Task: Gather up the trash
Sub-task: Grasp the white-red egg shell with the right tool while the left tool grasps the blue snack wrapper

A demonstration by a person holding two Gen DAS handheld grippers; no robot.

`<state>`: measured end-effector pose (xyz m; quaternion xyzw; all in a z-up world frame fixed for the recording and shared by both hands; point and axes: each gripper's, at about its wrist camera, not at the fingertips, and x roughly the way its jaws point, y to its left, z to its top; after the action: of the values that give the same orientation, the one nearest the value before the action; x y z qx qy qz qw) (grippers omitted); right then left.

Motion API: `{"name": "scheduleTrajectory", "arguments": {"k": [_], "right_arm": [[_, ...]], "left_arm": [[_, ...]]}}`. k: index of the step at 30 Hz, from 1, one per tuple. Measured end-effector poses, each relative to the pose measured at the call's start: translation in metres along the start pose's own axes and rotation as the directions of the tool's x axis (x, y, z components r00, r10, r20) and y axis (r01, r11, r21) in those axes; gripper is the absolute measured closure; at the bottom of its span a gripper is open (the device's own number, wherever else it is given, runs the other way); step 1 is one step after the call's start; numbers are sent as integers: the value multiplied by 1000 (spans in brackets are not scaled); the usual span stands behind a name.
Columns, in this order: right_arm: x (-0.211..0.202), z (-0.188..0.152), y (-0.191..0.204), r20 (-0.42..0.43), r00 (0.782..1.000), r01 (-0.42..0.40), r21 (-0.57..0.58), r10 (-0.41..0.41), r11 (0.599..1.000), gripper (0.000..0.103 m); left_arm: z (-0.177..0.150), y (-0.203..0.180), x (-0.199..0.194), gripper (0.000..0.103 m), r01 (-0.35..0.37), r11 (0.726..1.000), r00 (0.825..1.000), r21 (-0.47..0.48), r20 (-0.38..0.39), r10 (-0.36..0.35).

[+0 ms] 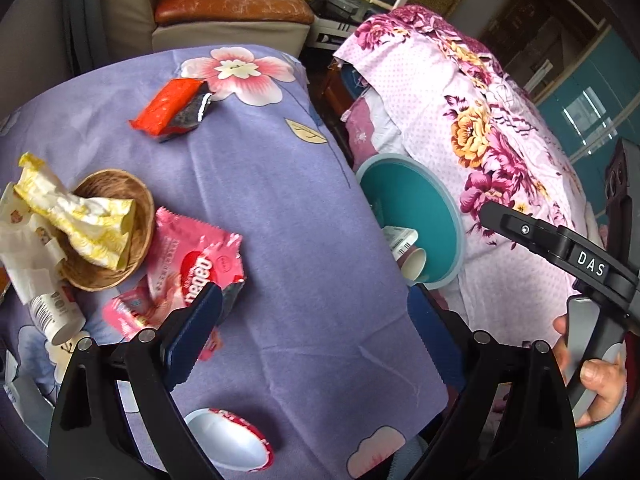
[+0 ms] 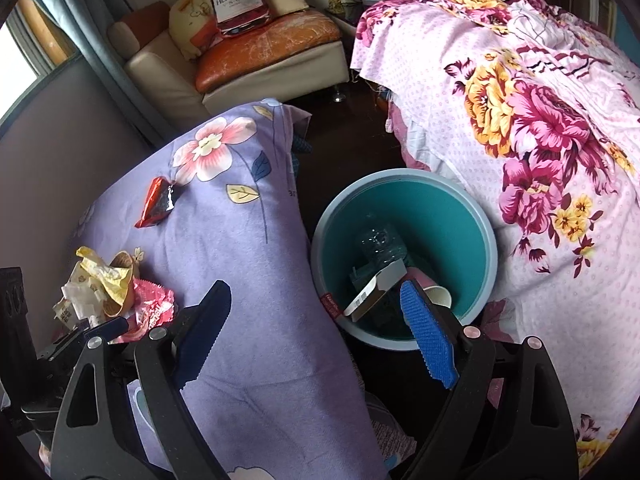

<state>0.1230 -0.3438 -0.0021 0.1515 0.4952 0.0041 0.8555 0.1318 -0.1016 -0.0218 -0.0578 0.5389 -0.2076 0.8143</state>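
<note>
Two grippers are seen, and both are spread wide with nothing held between the fingers. The left gripper (image 1: 316, 320) hangs low over the purple cloth (image 1: 288, 208). Its left finger is just beside the pink wrapper (image 1: 200, 256), maybe touching its edge, but that cannot be told for sure. The right gripper (image 2: 316, 320) is held over the gap between the purple cloth and the bin (image 2: 452, 216), with its right finger above the near rim of the bin.

Some trash is already in the bin: a clear bottle (image 2: 380, 244), a small box (image 2: 374, 292) and a paper cup (image 2: 438, 296). So the job looks partly done, and the picking of the next piece seems to be the step in hand.

More trash is left on the cloth. A white cup (image 1: 228, 444) lies on its side close under the left gripper. A little basket (image 1: 108, 232) with crumpled yellow paper (image 1: 76, 212) sits to the left, next to a white paper tube (image 1: 56, 312). An orange wrapper (image 1: 172, 106) lies far off, near the back.

Next, the pink wrapper should probably be pinched by the left gripper. For that, the fingers need to be moved left, lowered around it, and closed gently so the cloth is not grabbed too.
</note>
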Motion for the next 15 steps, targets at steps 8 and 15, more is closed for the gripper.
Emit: {"name": "scheduleTrajectory", "arguments": {"k": [8, 15], "right_arm": [[-1, -25, 57, -47, 998, -48, -99, 44, 994, 20], [9, -66, 109, -149, 984, -124, -176, 98, 977, 20]], "left_arm": [[-36, 47, -42, 9, -54, 997, 997, -48, 44, 57], [-81, 96, -86, 9, -117, 983, 983, -138, 122, 134]]}}
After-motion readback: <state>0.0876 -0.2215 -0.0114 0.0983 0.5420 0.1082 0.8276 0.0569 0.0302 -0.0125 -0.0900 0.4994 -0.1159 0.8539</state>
